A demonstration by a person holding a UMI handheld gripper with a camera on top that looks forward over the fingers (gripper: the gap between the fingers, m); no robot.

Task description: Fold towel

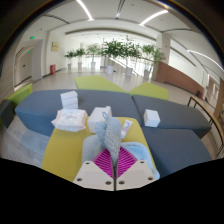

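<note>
My gripper [111, 158] is shut on a light grey-blue towel [107, 130]. The cloth is pinched between the two magenta pads [99, 159] and rises in a crumpled bunch just ahead of the fingers, lifted above a yellow-green surface [62, 150]. Part of the towel hangs down between the pads and hides the fingertips.
A crumpled white towel [70, 120] lies to the left beyond the fingers, with a folded white cloth [68, 99] behind it. A small white folded item [151, 118] lies to the right. Grey-blue sofa cushions [170, 117] surround the yellow-green one. Potted plants [120, 50] stand far back in a hall.
</note>
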